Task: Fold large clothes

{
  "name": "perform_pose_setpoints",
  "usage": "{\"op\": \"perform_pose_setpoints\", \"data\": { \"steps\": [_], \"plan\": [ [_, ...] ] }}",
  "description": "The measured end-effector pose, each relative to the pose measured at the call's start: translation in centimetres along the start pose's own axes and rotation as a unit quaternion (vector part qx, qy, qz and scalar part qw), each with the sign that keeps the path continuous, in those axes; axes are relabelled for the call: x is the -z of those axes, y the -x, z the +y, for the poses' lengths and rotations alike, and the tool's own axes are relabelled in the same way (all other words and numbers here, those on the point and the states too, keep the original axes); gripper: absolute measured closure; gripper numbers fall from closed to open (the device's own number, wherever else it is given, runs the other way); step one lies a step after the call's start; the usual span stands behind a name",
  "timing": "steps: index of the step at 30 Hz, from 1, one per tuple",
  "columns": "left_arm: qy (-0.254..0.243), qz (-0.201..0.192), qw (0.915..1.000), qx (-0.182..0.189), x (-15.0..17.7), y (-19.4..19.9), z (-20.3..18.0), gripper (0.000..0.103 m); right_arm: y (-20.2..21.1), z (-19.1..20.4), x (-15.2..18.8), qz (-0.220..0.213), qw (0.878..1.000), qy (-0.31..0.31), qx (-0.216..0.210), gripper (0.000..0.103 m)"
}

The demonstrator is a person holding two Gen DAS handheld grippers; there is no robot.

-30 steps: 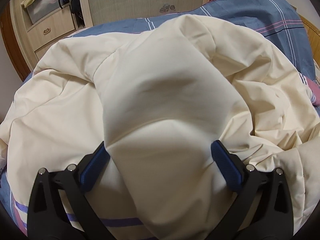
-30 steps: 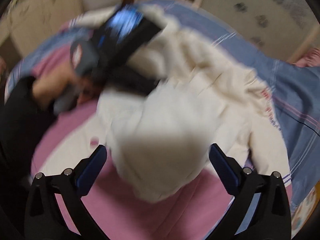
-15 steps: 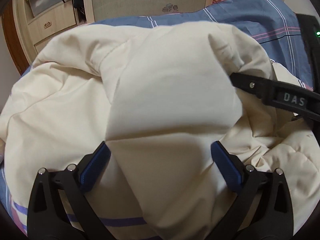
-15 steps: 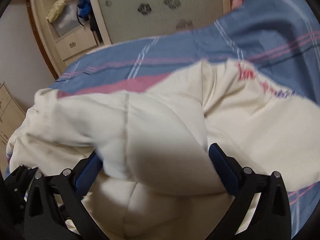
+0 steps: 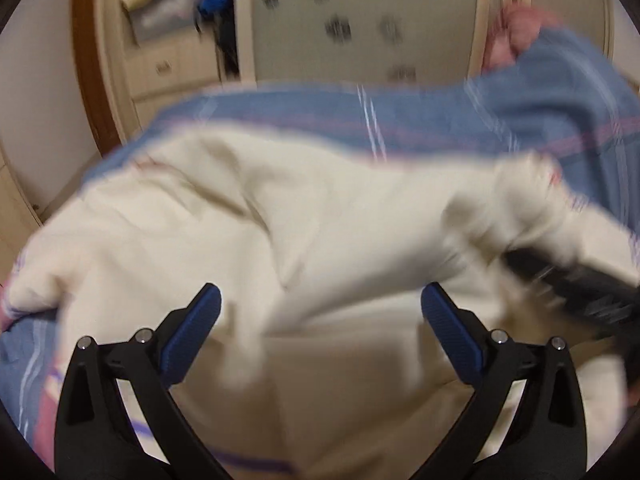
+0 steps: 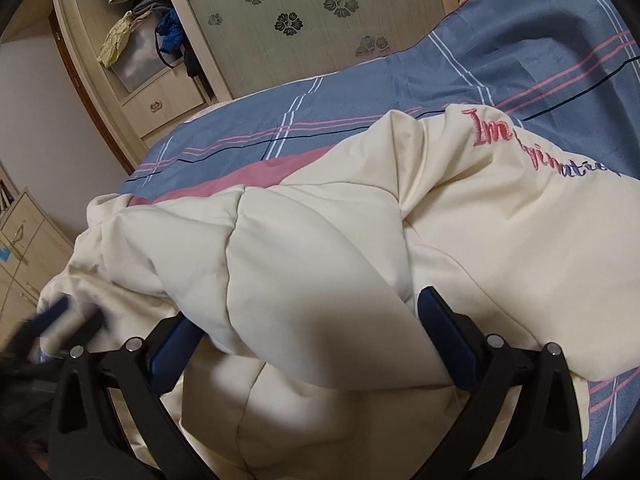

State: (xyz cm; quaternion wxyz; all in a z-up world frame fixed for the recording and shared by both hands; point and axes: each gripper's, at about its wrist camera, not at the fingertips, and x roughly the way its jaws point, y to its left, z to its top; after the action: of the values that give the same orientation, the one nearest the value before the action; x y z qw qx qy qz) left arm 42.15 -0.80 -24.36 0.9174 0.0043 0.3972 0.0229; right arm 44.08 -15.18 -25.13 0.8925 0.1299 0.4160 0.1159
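Observation:
A large cream padded jacket (image 5: 320,220) lies rumpled across the bed, with pink and purple embroidered lettering (image 6: 492,128) on one panel. The left wrist view is blurred by motion. My left gripper (image 5: 316,300) is open, its blue pads wide apart, and a cream fold runs up between them. My right gripper (image 6: 308,312) is also open, with a thick puffed fold of the jacket (image 6: 300,272) bulging between its fingers. The right gripper shows as a dark blur (image 5: 580,288) at the jacket's right side; the left one is a blur at the lower left (image 6: 48,320).
The bed cover (image 6: 400,92) is blue with pink and white stripes and a pink patch (image 6: 248,180). Behind it stands a headboard with flower motifs (image 6: 312,12). A beige cabinet with drawers and piled clothes (image 6: 152,80) is at the back left.
The left camera has swung up and back, so the jacket now lies lower and flatter before it. The right gripper has settled low over the jacket, and its view has sharpened.

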Motion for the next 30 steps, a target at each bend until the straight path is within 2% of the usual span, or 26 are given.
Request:
{"op": "perform_pose_setpoints", "data": {
  "steps": [2,4,5,6,7,9,10,11,12,13,14,15,17,19,21,25,30],
  "plan": [
    [0.005,0.005,0.9999,0.009,0.8,-1.0,0.3,0.002,0.4,-0.8,-0.3,0.021,1.000,-0.018,-0.013,0.001],
    [0.032,-0.012,0.9985,0.043,0.5,0.8,1.6,0.002,1.8,-1.7,-0.6,0.021,0.998,-0.037,-0.043,0.001],
    [0.056,-0.035,0.9956,0.066,0.1,2.2,2.6,0.002,3.3,-2.0,-0.9,-0.007,0.997,-0.038,-0.065,0.001],
    [0.073,-0.049,0.9926,0.084,-0.2,3.2,3.3,0.002,4.6,-1.9,-1.1,-0.038,0.997,-0.028,-0.068,0.001],
    [0.084,-0.060,0.9894,0.102,-0.6,3.8,3.8,0.003,5.6,-1.7,-1.1,-0.061,0.997,-0.010,-0.054,0.001],
    [0.067,-0.058,0.9887,0.121,-1.5,3.9,3.8,0.009,5.9,-0.4,-0.9,-0.068,0.996,0.062,-0.016,0.001],
    [0.050,-0.048,0.9898,0.124,-1.7,3.4,3.4,0.016,5.3,0.3,-0.6,-0.054,0.994,0.095,-0.017,0.001],
    [0.035,-0.035,0.9898,0.134,-1.6,2.4,2.8,0.029,4.2,0.9,-0.2,-0.040,0.992,0.120,-0.017,0.001],
    [0.033,-0.028,0.9898,0.136,-1.7,1.6,2.4,0.033,2.9,1.4,0.2,-0.029,0.991,0.131,-0.006,0.002],
    [0.031,-0.027,0.9913,0.125,-1.2,0.9,1.9,0.037,1.7,1.7,0.5,-0.015,0.991,0.135,0.002,0.017],
    [0.022,-0.029,0.9933,0.109,-1.0,0.3,1.4,0.044,0.1,1.7,0.8,0.008,0.991,0.135,0.007,0.026],
    [0.012,-0.029,0.9944,0.101,-1.1,-0.1,1.1,0.047,-0.7,1.6,0.8,0.015,0.992,0.126,0.015,0.028],
    [0.001,-0.034,0.9954,0.090,-1.3,-0.2,0.7,0.066,-0.7,0.8,0.4,0.013,0.995,0.099,0.005,0.037],
    [-0.002,-0.033,0.9960,0.083,-2.0,-0.2,0.6,0.074,-0.8,0.2,-0.2,0.015,0.997,0.076,-0.005,0.044],
    [-0.008,-0.029,0.9968,0.073,-2.6,0.1,0.3,0.076,-1.2,0.8,-1.4,0.027,0.997,0.069,0.004,0.046],
    [-0.036,-0.024,0.9978,0.049,-5.7,0.0,-0.2,0.082,-1.8,2.7,-4.8,0.035,0.993,0.105,0.044,0.054],
    [-0.032,-0.021,0.9981,0.048,-10.0,-2.9,-0.5,0.083,-3.8,1.3,-8.5,0.032,0.997,0.056,0.034,0.061]
  ]
}}
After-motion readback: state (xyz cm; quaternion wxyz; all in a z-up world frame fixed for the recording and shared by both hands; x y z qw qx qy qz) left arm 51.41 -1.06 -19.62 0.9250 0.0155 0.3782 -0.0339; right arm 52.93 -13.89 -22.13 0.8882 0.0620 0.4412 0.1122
